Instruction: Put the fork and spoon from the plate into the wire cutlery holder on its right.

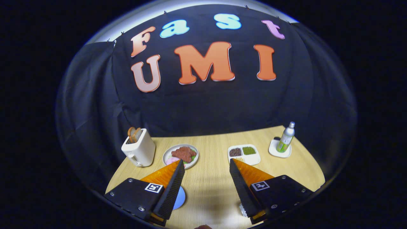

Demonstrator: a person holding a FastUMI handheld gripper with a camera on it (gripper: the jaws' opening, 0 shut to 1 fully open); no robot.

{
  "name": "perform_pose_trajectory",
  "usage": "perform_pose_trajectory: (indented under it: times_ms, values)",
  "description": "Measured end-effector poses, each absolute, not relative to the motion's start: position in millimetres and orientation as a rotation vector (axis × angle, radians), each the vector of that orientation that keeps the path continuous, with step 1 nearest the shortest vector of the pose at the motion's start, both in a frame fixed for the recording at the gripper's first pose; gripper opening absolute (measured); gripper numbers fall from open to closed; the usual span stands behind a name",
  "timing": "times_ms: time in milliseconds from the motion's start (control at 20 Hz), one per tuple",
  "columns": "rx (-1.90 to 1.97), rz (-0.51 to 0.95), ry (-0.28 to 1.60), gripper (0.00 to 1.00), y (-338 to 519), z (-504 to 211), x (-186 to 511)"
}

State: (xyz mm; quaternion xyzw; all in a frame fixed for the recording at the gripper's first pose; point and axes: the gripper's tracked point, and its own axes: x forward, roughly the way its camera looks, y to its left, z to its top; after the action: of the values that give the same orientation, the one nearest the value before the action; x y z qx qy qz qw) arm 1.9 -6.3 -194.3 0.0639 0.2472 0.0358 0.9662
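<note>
The gripper has its two fingers spread wide apart, with nothing between them but the bare light wooden table. Behind the left finger a round blue plate peeks out; most of it is hidden, so I cannot tell what lies on it. By the right finger's base sits a small shiny metal thing, too cut off to name. Beyond the fingers stand a white toaster with brown bread in it, a round white plate of red and pink food, a white tray holding brown and green bits, and a silver and green bottle on a white coaster.
</note>
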Motion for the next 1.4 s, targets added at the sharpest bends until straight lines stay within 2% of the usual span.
perform_pose_trajectory:
  times_ms: [250, 750, 1000, 1400]
  values:
    - [0.084, 0.083, 0.349, 0.86, 25, -161, 8]
    - [0.037, 0.232, 0.363, 0.87, 139, -170, -1]
    - [0.021, 0.293, 0.570, 0.87, 185, -223, -13]
    - [0.030, 0.343, 1.115, 0.88, 219, -344, -70]
